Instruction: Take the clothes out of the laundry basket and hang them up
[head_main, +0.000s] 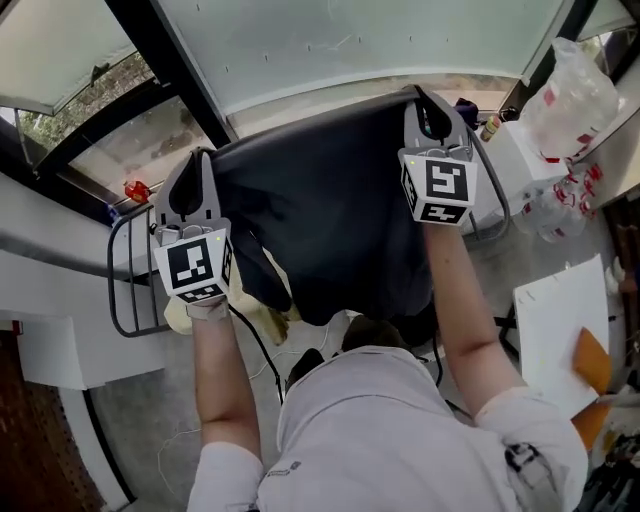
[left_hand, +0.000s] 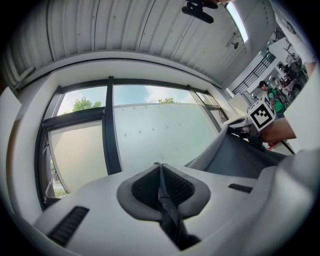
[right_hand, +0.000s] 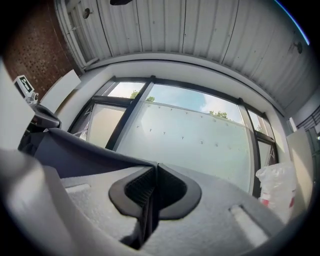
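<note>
Dark garment (head_main: 330, 220) hangs stretched before the far window (head_main: 350, 40), its upper edge pinched at each end by our left claw (left_hand: 160, 170) and right claw (right_hand: 155, 172), both clamped on cloth; soft and light, we judge it best held by those corners.

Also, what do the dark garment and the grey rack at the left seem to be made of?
The dark garment looks like thin matte cloth, knit or woven I cannot tell: it hangs in soft folds. The grey rack seems metal wire, perhaps coated: thin rigid bars with smoothly bent corners.
</note>
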